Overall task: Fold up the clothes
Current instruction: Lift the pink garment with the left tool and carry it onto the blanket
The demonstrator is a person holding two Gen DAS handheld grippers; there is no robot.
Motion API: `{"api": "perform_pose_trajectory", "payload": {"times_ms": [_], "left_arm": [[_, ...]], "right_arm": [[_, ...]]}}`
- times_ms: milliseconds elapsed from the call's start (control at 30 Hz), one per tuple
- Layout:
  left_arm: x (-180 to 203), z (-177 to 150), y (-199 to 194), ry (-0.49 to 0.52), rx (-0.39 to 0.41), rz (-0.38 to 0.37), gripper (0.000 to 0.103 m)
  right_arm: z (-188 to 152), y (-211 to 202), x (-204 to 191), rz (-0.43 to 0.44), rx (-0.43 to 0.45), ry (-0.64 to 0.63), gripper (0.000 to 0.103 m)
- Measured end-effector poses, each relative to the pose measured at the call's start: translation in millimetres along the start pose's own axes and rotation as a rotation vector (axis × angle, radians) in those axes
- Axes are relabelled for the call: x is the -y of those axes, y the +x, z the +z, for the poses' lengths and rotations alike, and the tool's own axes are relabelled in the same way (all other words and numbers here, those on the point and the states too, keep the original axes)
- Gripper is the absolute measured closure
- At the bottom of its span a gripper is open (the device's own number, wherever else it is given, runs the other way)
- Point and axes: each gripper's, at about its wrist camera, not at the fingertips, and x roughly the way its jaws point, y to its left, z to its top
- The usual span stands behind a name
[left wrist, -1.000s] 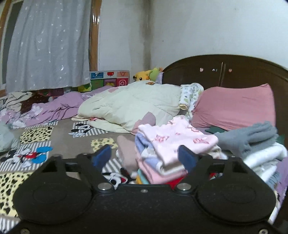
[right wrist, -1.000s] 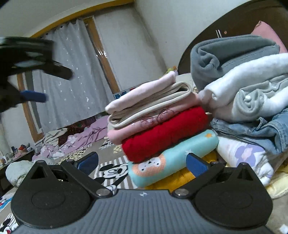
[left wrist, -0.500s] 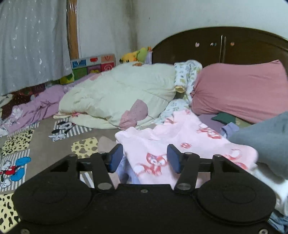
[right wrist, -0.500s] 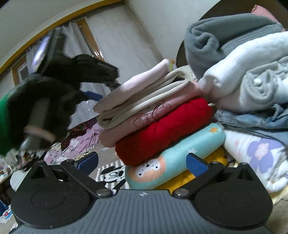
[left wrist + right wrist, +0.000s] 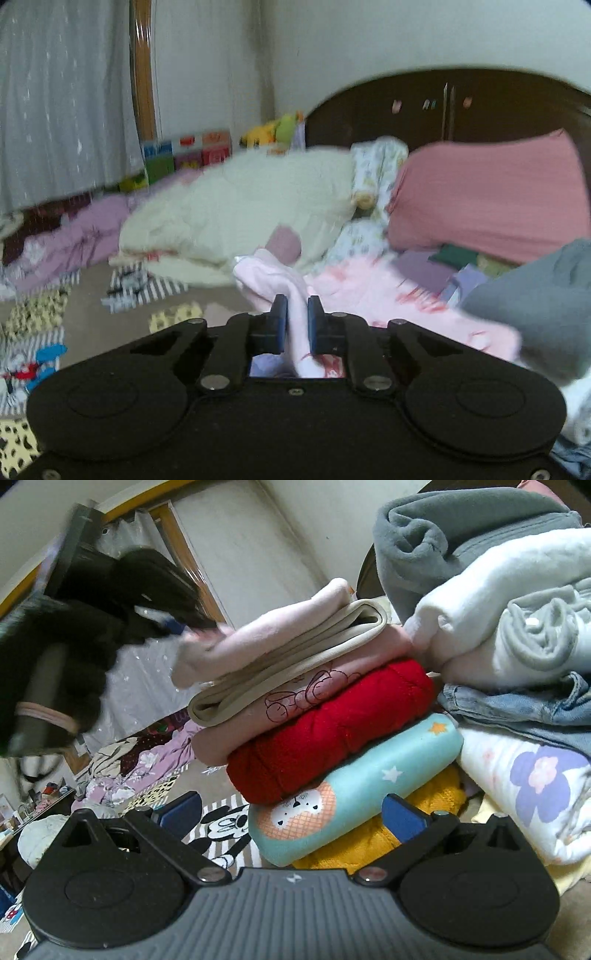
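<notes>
A pale pink printed garment [image 5: 388, 295] lies on top of a stack of folded clothes. My left gripper [image 5: 296, 314] is shut on its near corner, and a fold of pink cloth stands up between the blue pads. From the right wrist view the same pink garment [image 5: 266, 635] tops a pile of beige, pink, red [image 5: 332, 720], teal [image 5: 354, 786] and yellow folded pieces. The left gripper [image 5: 199, 626] shows there as a blurred black shape at the garment's left end. My right gripper [image 5: 291, 812] is open, low on the bed, in front of the pile's base.
A second pile stands to the right: grey fleece [image 5: 461, 528], white, denim and a flowered piece [image 5: 528, 786]. A cream duvet [image 5: 240, 206], a pink pillow [image 5: 487, 199], the dark headboard [image 5: 424, 107] and purple bedding [image 5: 74, 236] lie beyond. The cartoon-print sheet [image 5: 40, 332] spreads at left.
My left gripper came down onto the pink top garment and its jaws went from open to shut on the near corner. The right gripper stayed open and moved little.
</notes>
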Motion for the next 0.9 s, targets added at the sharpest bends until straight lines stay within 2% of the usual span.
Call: {"api": "perform_pose_trajectory", "payload": {"times_ms": [167,300,333,400,433,500,567,600,667,700,767,800,833,867,900], "left_arm": [[-12,20,-69,-0.019,0.15,0.02,0.094],[-41,32,-138,-0.079,0.279,0.016,0.094],[-48,32,-147,-0.078,0.274,0.024,0.094],[-71,31,-166,-0.157,0.241,0.004,0.095],[-80,28,-184,-0.181,0.266,-0.016,0.095],[-84,22,-209,-0.12,0.291,0.019,0.095],[-96,14,-227,-0.141,0.251,0.048,0.095],[-101,10,-242,-0.155,0.266,0.043,0.095],[-106,3,-268,-0.117,0.305,0.069,0.095],[-111,0,-277,-0.121,0.293,0.087,0.095],[-125,-7,-295,-0.18,0.285,0.077,0.095],[-124,-11,-302,-0.156,0.299,0.081,0.095],[-123,-17,-303,-0.102,0.278,0.116,0.095],[-123,-24,-297,-0.061,0.217,0.168,0.095],[-129,-29,-296,-0.074,0.173,0.187,0.095]], "right_arm": [[-1,-7,0,-0.001,0.002,-0.006,0.0],[-1,-13,2,0.018,-0.004,0.001,0.0],[0,-14,3,0.023,-0.002,0.006,0.0],[0,-17,5,0.036,-0.001,0.025,0.0],[0,-18,6,0.04,0.001,0.037,0.0],[0,-21,6,0.065,0.002,0.055,0.0],[-1,-22,3,0.097,-0.003,0.059,0.0],[-3,-23,1,0.114,-0.007,0.06,0.0],[-6,-24,-4,0.154,-0.022,0.066,0.0],[-8,-24,-6,0.176,-0.033,0.069,0.0],[-13,-24,-15,0.208,-0.061,0.055,0.0],[-15,-24,-19,0.222,-0.076,0.047,0.0],[-18,-24,-23,0.235,-0.086,0.041,0.0],[-21,-24,-27,0.249,-0.097,0.035,0.0],[-24,-25,-31,0.262,-0.107,0.027,0.0]]}}
